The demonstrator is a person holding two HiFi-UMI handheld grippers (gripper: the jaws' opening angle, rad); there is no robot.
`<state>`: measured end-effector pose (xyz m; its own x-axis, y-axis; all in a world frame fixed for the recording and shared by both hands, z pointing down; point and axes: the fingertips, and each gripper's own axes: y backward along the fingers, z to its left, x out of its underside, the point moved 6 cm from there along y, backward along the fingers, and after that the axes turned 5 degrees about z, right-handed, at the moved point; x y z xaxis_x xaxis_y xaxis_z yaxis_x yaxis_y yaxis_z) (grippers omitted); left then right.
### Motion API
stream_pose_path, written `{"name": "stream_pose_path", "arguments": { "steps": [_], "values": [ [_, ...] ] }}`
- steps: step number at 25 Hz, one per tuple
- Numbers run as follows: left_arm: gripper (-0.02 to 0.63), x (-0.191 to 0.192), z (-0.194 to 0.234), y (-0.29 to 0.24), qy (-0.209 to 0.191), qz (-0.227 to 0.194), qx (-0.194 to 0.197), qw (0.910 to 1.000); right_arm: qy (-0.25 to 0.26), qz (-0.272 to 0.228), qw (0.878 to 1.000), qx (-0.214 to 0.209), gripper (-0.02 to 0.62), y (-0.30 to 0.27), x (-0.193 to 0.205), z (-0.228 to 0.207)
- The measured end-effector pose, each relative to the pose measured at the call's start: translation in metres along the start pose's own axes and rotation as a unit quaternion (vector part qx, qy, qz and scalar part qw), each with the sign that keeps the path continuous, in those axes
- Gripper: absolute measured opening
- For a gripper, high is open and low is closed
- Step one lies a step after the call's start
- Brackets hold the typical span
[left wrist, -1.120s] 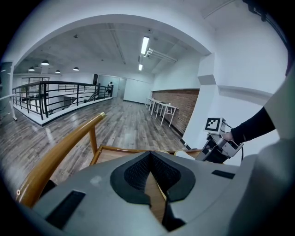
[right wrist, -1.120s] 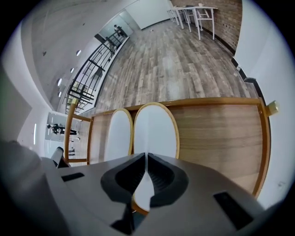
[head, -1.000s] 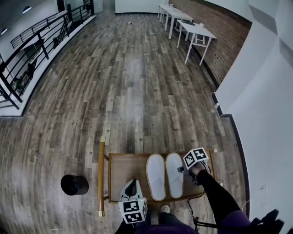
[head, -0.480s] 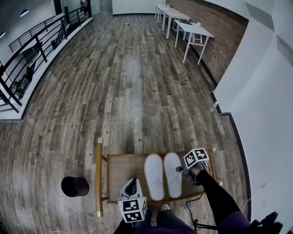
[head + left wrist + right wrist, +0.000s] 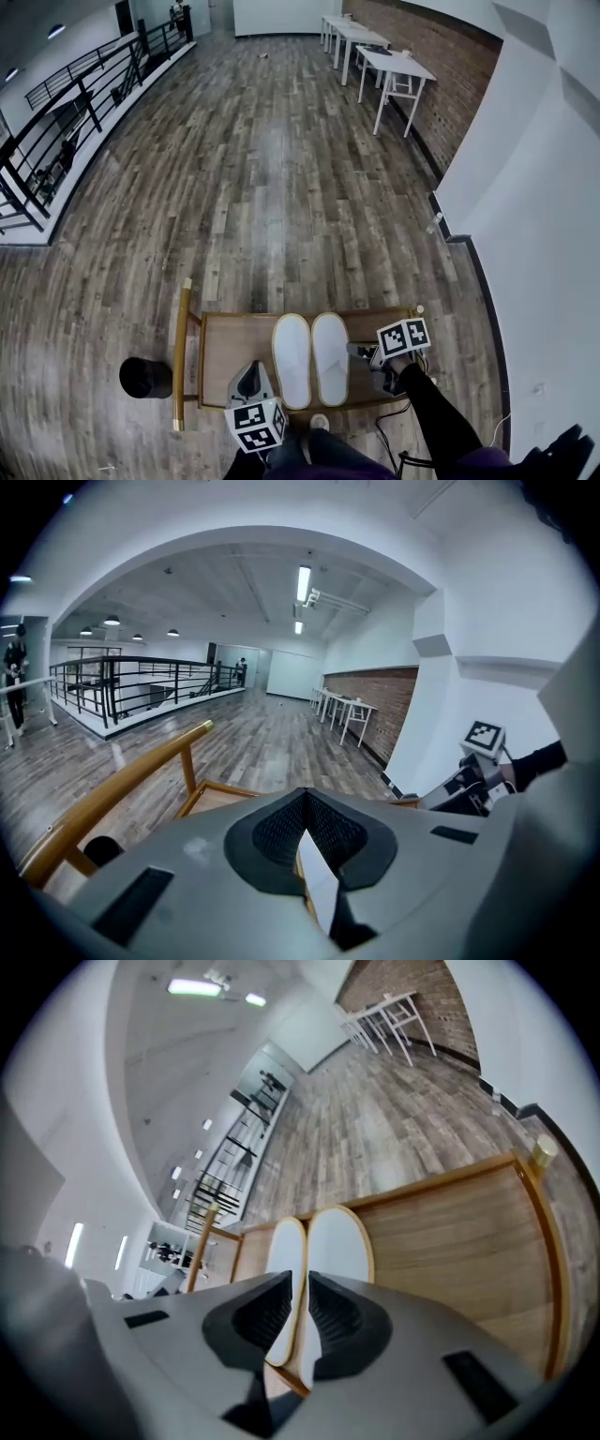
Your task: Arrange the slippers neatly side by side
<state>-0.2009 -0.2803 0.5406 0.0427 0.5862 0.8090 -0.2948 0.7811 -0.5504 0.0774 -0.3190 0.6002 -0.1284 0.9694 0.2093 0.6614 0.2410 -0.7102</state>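
The two slippers lie on the wooden surface (image 5: 230, 345) just to the left of the right claw (image 5: 362, 352). The right slipper (image 5: 330, 357) is the closer one, its outer edge just beside the claw's tips, and the left slipper (image 5: 292, 359) touches it, or very nearly, on the far side. Both long axes run straight away from the person, parallel, with toes and heels about level, so the pair already looks neatly set. The right claw has just been opening. In the right gripper view its jaws stand a little apart with nothing between them, and the white soles show through the gap, ahead of and below the tips, clear of the pads. The left claw (image 5: 251, 380) sits apart from the pair, to the left of the left slipper's heel end, by the near edge of the surface. In the left gripper view its jaws are pressed together at the tips and pinch nothing. If any touch-up is wanted, the right claw seems better placed. It stands broadside to the right slipper's long edge, so a sideways push to its left would act squarely across that axis. The left claw could brace the opposite edge from its own side.
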Motion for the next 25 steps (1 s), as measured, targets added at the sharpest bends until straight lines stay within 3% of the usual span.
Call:
{"name": "stream_pose_path", "arguments": {
  "steps": [3, 7, 9, 12, 18, 25],
  "values": [
    [0.000, 0.003, -0.014, 0.000, 0.010, -0.005, -0.006, 0.9999, 0.078, -0.083, 0.993, -0.041, 0.034, 0.024, 0.004, 0.033],
    [0.000, 0.005, -0.038, -0.002, 0.008, -0.004, 0.005, 0.9999, 0.157, -0.147, 0.977, 0.005, 0.034, 0.032, 0.010, 0.065],
    [0.000, 0.004, -0.050, -0.003, -0.002, -0.003, 0.017, 0.9998, 0.166, -0.196, 0.966, 0.030, 0.032, 0.035, 0.013, 0.078],
    [0.000, 0.000, -0.062, -0.009, -0.018, -0.005, 0.036, 0.9992, 0.133, -0.260, 0.954, 0.063, 0.027, 0.036, 0.018, 0.082],
    [-0.001, -0.010, -0.075, -0.013, -0.033, -0.011, 0.058, 0.9977, 0.112, -0.271, 0.942, 0.163, 0.002, 0.029, 0.039, 0.077],
    [0.000, -0.009, -0.071, -0.019, -0.048, -0.004, 0.061, 0.9970, 0.142, -0.291, 0.930, 0.177, -0.002, 0.026, 0.035, 0.092]
  ]
}}
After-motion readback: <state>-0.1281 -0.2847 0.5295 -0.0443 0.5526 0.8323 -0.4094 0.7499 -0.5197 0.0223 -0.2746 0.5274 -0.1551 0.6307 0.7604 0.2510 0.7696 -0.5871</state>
